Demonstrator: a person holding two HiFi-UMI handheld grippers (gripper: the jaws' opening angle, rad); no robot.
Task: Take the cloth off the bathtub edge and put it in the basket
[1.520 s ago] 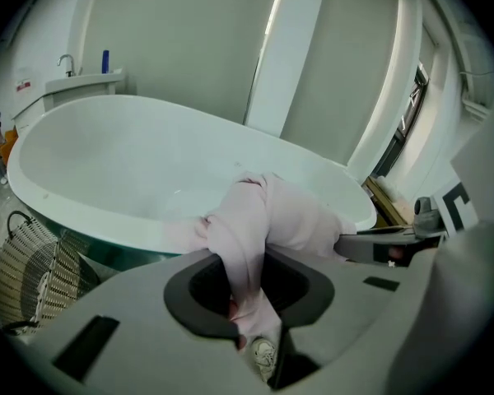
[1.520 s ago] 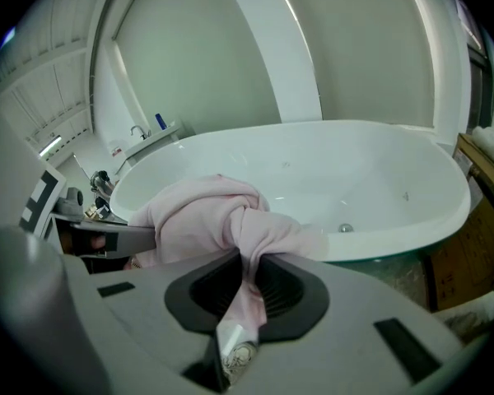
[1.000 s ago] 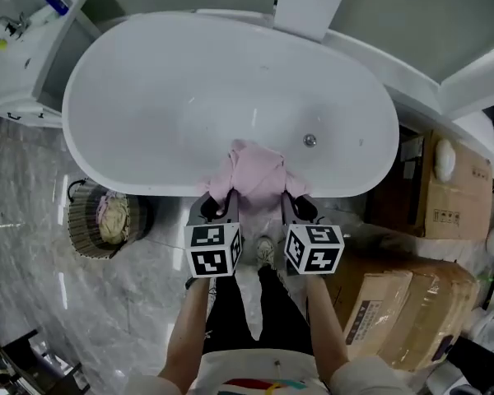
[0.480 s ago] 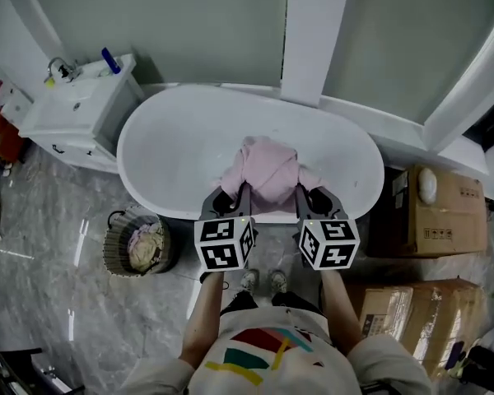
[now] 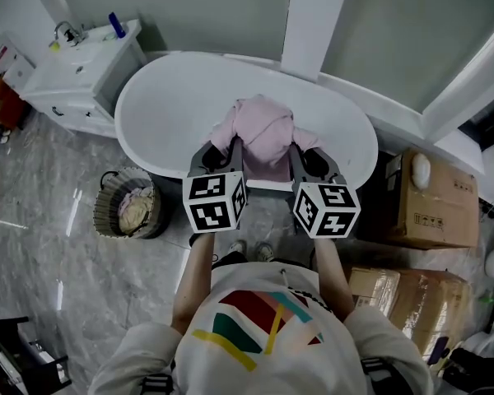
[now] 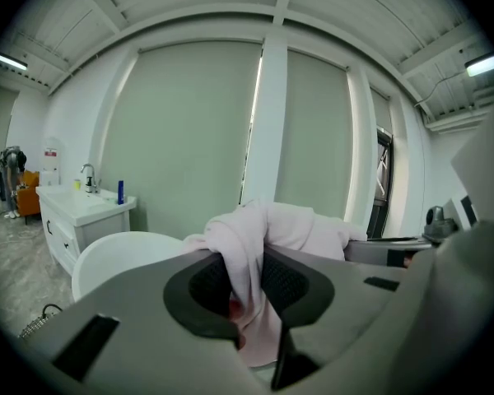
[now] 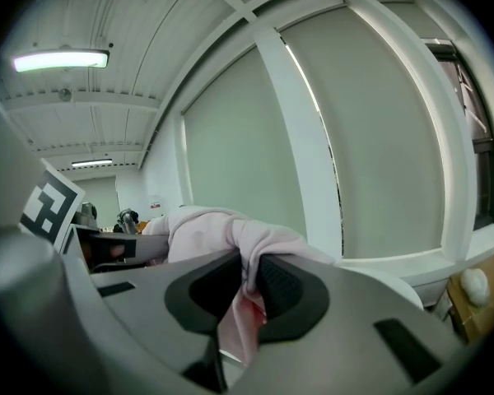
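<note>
You hold the pink cloth (image 5: 263, 134) over the white bathtub (image 5: 165, 113), left gripper (image 5: 221, 153) and right gripper (image 5: 307, 158) fingers (image 6: 206, 286) clenched on it; wicker basket (image 5: 105, 220) at left.

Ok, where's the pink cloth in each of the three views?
Head view: pink cloth at centre, seen against the bathtub.
Left gripper view: pink cloth at centre, pinched in the jaws.
Right gripper view: pink cloth just left of centre, pinched in the jaws.
Shared landmark: white pillar behind it.
</note>
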